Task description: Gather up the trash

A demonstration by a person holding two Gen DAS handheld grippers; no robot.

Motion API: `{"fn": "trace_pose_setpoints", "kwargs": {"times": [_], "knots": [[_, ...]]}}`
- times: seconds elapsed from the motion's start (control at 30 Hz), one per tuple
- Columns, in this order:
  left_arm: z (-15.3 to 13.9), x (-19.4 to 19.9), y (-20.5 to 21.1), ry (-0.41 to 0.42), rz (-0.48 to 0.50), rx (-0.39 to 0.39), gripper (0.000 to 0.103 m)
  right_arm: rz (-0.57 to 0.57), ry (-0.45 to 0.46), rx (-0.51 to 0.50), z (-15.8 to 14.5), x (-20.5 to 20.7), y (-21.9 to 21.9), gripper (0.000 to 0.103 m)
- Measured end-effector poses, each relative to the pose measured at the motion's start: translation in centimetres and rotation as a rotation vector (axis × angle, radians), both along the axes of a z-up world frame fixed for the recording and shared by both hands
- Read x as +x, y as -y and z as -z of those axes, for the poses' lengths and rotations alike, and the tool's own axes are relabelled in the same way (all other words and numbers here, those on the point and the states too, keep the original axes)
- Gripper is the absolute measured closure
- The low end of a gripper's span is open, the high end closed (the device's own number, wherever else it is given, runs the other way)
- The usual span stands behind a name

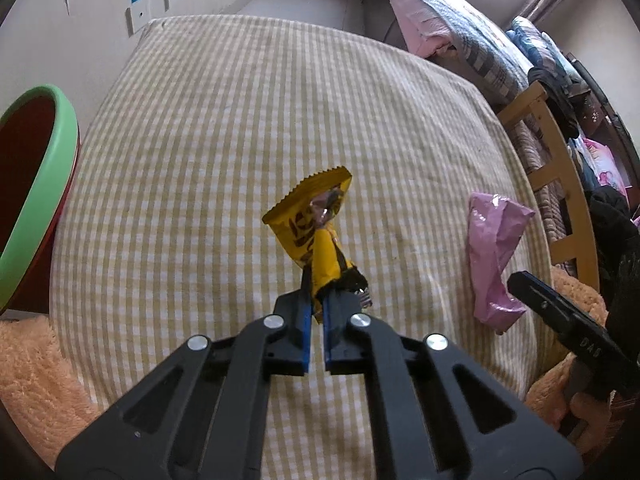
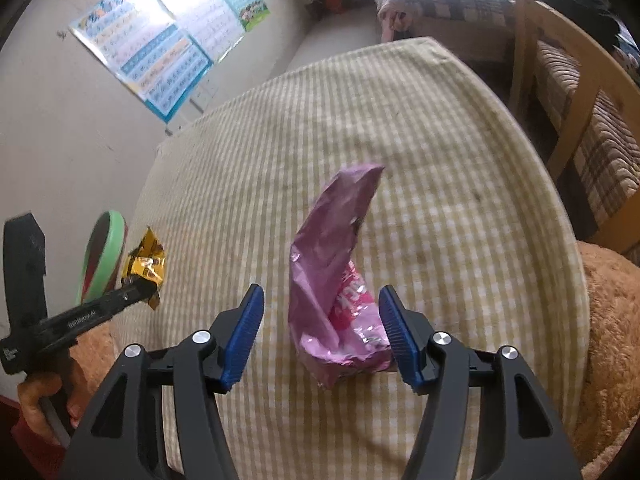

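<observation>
Judging from how things lie, we are partway through. Our left gripper has its jaws closed tight on the lower end of the yellow wrapper, which stands up from them above the middle of the checked desk. Our right gripper has its jaws standing open on either side of the pink wrapper; the right blue pad looks to be touching the crumpled base, the left one is clear of it, so nothing is gripped there yet. That wrapper lies near the desk's right edge, its top curling upward. The green-rimmed bin waits just off the left edge. Neither piece is in it, so closing on the pink one and both drops remain.
</observation>
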State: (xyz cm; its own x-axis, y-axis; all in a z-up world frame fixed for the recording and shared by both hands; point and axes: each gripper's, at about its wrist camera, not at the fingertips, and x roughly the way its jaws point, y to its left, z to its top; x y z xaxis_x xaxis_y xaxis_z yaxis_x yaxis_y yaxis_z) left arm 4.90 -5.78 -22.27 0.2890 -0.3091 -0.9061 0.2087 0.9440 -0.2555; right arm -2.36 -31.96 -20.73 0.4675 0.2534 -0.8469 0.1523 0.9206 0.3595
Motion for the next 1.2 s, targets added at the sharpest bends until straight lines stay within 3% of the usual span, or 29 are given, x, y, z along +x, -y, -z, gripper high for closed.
{"fn": "trace_pose_setpoints", "kwargs": {"times": [0.13,0.17,0.2,0.23,0.3,0.33,0.5,0.83,1.2], "knots": [[0.6,-0.3,-0.8,-0.023,-0.017,-0.002,0.099,-0.038,-0.012,-0.059,0.3,-0.3,-1.0,0.045],[0.6,-0.5,-1.0,-0.025,-0.020,-0.004,0.099,-0.040,-0.018,-0.073,0.4,-0.4,-1.0,0.049],[0.6,-0.6,-1.3,-0.025,-0.021,-0.004,0.099,-0.039,-0.025,-0.083,0.5,-0.3,-1.0,0.068],[0.5,-0.7,-1.4,-0.023,-0.022,-0.005,0.099,-0.041,-0.035,-0.082,0.8,-0.3,-1.0,0.081],[0.2,-0.8,-1.8,-0.013,-0.028,-0.004,0.099,-0.038,-0.025,-0.071,0.8,-0.3,-0.9,0.099],[-0.1,-0.7,-2.0,-0.007,-0.032,-0.004,0.099,-0.037,-0.009,-0.062,0.4,-0.4,-0.9,0.101],[-2.4,-0.7,-3.2,0.037,-0.062,-0.011,0.099,-0.042,0.079,-0.063,-2.7,-0.7,-1.4,0.101],[-9.0,-1.2,-5.3,0.235,-0.090,0.014,0.099,-0.132,0.200,-0.050,-8.2,0.9,-5.7,0.101],[-10.9,-1.4,-9.7,0.290,-0.167,0.025,0.099,-0.249,0.249,-0.052,-10.7,2.6,-11.7,0.101]]}}
